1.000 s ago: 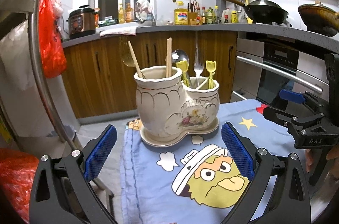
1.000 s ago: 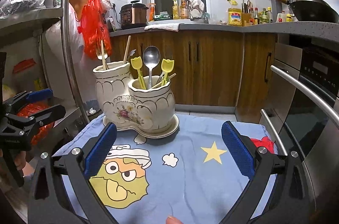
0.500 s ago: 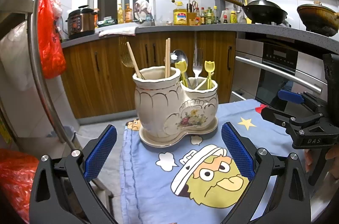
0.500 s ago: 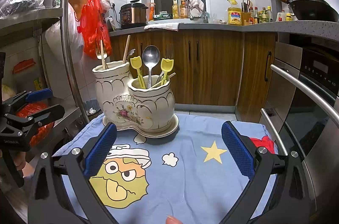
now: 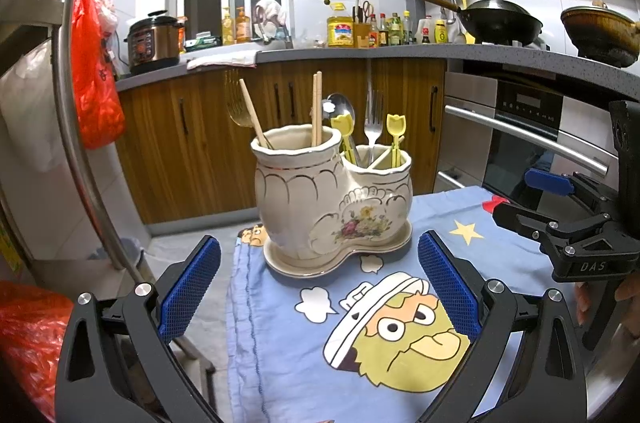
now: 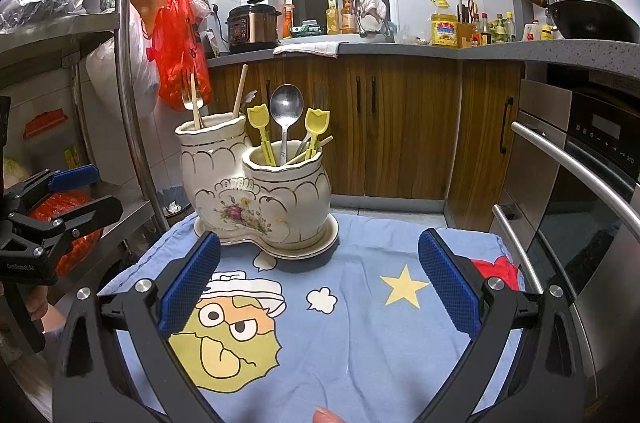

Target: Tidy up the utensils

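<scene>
A cream ceramic two-pot utensil holder (image 5: 332, 199) (image 6: 256, 191) stands on its saucer at the far side of a blue cartoon cloth (image 5: 360, 323) (image 6: 340, 311). The taller pot holds wooden chopsticks (image 5: 316, 107) and a gold fork (image 6: 188, 99). The shorter pot holds a metal spoon (image 6: 286, 105), a steel fork (image 5: 373, 119) and two yellow tulip picks (image 6: 316, 127). My left gripper (image 5: 319, 287) is open, low over the cloth's near left part, empty. My right gripper (image 6: 319, 287) is open over the cloth's near right part, empty. Each gripper shows at the other view's edge.
An oven with a steel handle (image 6: 576, 163) stands close on the right. A metal rack (image 6: 72, 35) with red bags (image 6: 180, 43) stands on the left. Wooden cabinets (image 6: 380, 127) and a cluttered counter run behind. A fingertip (image 6: 326, 415) shows at the bottom edge.
Both views have shifted only slightly; the holder sits a touch lower left in the left wrist view. Both grippers stay open and empty.
</scene>
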A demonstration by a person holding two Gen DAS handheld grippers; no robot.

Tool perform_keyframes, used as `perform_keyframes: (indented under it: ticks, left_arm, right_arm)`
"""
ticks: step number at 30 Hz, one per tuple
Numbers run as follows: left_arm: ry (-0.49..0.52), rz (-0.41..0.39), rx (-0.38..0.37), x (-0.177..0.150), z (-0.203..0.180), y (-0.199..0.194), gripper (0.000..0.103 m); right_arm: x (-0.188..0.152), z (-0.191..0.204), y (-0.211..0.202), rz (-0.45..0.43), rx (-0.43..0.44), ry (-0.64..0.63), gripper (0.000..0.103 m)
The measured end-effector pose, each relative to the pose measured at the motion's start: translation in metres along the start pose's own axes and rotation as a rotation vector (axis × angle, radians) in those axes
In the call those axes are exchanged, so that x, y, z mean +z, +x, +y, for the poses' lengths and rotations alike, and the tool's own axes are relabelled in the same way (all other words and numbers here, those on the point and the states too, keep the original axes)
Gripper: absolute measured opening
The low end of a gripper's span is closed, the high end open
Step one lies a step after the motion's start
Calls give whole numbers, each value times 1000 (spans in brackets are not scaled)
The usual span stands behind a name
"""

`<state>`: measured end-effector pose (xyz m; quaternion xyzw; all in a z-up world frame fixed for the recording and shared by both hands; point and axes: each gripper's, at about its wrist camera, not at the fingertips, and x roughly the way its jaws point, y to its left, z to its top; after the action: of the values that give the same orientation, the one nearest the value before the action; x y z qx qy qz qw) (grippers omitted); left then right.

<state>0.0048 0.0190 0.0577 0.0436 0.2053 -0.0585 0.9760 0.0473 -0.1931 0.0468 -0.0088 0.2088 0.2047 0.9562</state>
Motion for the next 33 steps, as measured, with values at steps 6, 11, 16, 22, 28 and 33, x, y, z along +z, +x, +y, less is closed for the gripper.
perform_keyframes:
  ticks: [6,11,16,22,28,33]
  left_arm:
    - [1,0,0,0,0,0,98]
    - [2,3,2,0,-1,0,98]
    - [4,-1,0,0,0,0,98]
    - [5,0,-1,1,-1,0,98]
    - [3,2,0,1,-1,0,98]
    - [4,-1,0,0,-2,0,98]
  right_arm:
    - [1,1,1,5,-1,-1,98]
    - [1,1,1,8,-1,-1,98]
    - [1,2,2,10,-2,-3,98]
    - [1,2,1,7,-1,-2,98]
    - [2,2,2,11,0,-3,98]
    - [1,2,1,10,2,-1,98]
